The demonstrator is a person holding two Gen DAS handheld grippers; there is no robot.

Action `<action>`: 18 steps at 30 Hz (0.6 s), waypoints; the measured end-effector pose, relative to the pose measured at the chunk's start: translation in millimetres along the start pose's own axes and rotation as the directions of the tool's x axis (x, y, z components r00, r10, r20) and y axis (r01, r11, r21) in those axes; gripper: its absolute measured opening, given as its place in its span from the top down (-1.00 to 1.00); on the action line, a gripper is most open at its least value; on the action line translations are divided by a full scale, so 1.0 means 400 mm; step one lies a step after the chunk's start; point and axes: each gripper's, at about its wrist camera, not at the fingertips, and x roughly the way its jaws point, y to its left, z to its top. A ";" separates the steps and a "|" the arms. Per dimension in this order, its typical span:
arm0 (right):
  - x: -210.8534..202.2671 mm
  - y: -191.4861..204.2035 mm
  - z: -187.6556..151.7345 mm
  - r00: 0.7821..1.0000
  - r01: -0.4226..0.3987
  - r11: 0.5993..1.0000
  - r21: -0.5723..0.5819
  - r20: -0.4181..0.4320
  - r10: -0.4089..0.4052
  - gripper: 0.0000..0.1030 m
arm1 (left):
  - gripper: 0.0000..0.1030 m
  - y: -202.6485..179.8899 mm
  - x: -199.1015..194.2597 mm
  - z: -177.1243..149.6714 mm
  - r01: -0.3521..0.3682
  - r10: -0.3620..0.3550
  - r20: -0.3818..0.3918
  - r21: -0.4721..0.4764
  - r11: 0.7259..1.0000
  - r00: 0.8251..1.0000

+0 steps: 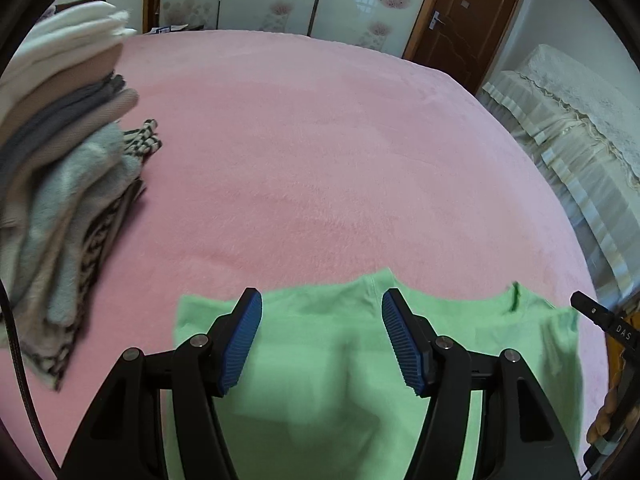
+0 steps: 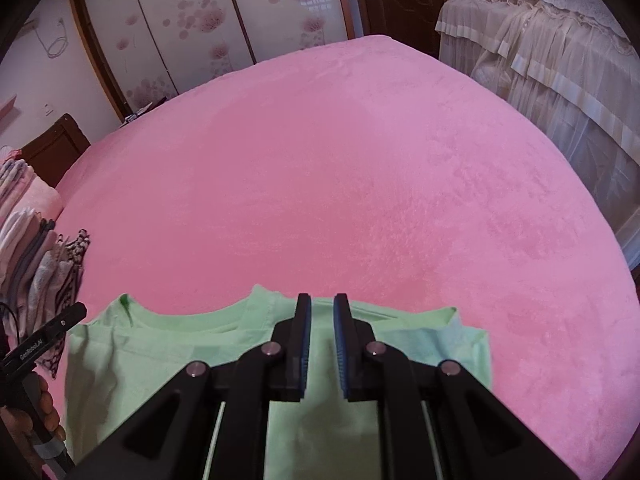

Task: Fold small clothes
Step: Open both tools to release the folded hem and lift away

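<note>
Light green T-shirt [image 1: 320,360] [image 2: 168,364] lies flat on pink blanket [image 1: 320,160] [image 2: 340,180], near edge of bed; neckline faces far side, body partly folded, layers overlapping at collar.

Both grippers are matte black frames of angular linkage arms joined by round silver pivot screws. The left gripper [image 1: 322,340] carries ribbed blue pads (finely grooved) on its fingers [image 1: 243,340]; the right gripper [image 2: 322,348] has the same. White lettering marks each one's side, and a dark cable [image 1: 16,344] runs along the left edge of the frame.
</note>
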 end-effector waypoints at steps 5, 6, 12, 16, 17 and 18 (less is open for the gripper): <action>-0.108 0.032 -0.021 1.000 -0.029 0.999 -0.026 0.008 0.029 0.78 | -0.27 0.002 -0.143 -0.014 0.011 -0.011 0.000 0.047 0.999 1.000; -0.134 0.038 -0.025 0.999 -0.039 0.999 -0.028 0.007 0.039 0.78 | -0.29 -0.005 -0.178 -0.015 0.006 -0.007 0.008 0.065 0.998 1.000; -0.308 0.072 -0.051 0.997 -0.067 0.995 -0.068 0.031 0.069 0.78 | -0.56 -0.026 -0.384 -0.036 0.000 -0.007 0.050 0.134 0.991 0.999; -0.402 0.101 -0.082 0.996 -0.073 0.993 -0.090 0.035 0.077 0.78 | -0.65 -0.047 -0.500 -0.085 0.005 -0.014 0.051 0.175 0.985 0.999; -0.419 0.108 -0.090 0.996 -0.078 0.993 -0.094 0.035 0.081 0.78 | -0.67 -0.048 -0.511 -0.090 0.012 -0.021 0.050 0.178 0.984 0.999; -0.439 0.117 -0.102 0.996 -0.079 0.992 -0.100 0.035 0.083 0.78 | -0.67 -0.051 -0.530 -0.102 0.018 -0.027 0.049 0.180 0.983 0.998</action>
